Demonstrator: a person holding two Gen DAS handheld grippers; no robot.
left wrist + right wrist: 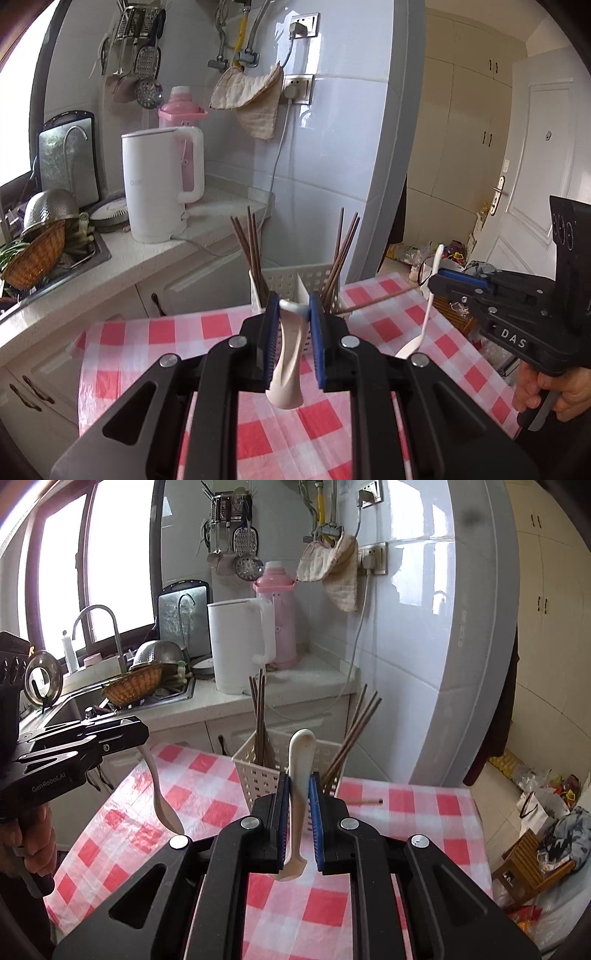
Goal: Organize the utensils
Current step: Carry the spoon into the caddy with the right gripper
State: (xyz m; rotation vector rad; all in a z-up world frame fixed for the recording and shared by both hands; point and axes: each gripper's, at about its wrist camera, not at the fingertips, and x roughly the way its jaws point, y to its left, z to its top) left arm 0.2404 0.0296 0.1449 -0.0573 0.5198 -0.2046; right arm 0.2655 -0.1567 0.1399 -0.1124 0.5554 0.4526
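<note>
I'm looking into a small kitchen: grey-white tiled wall, a pale counter [207, 206] along the left, and in front of me a table under a pink-and-white checked cloth [177, 332].

Through the left wrist camera, my left gripper [291, 314] is closed on a white spoon [288, 354]; the handle top sits pinched between the blue pads [317, 332] and the bowl end hangs below them over the cloth. Off to the right in that view my right gripper [441, 282] holds a second white spoon [424, 321] by its handle, bowl down, just above the cloth. Only this view shows the white door [532, 206] and the clutter on the floor beside it.

The right wrist camera shows the second spoon [300, 794] squeezed between the right gripper's [299, 794] pads, handle standing up past the fingertips. The left gripper [129, 731] enters from the left with its spoon [162, 794] dangling. Only here do I see the window [74, 572], the tap [107, 635] and the sink [147, 698] holding a wicker basket [133, 688] and a steel colander [159, 653].

The white slotted utensil caddy [258, 771] stands at the table's far edge. Brown chopsticks lean in its left compartment [260, 720], and more in the right [354, 734]. A single chopstick [365, 802] lies on the cloth just right of it. A white kettle [159, 184] and pink thermos [181, 110] stand on the counter.
</note>
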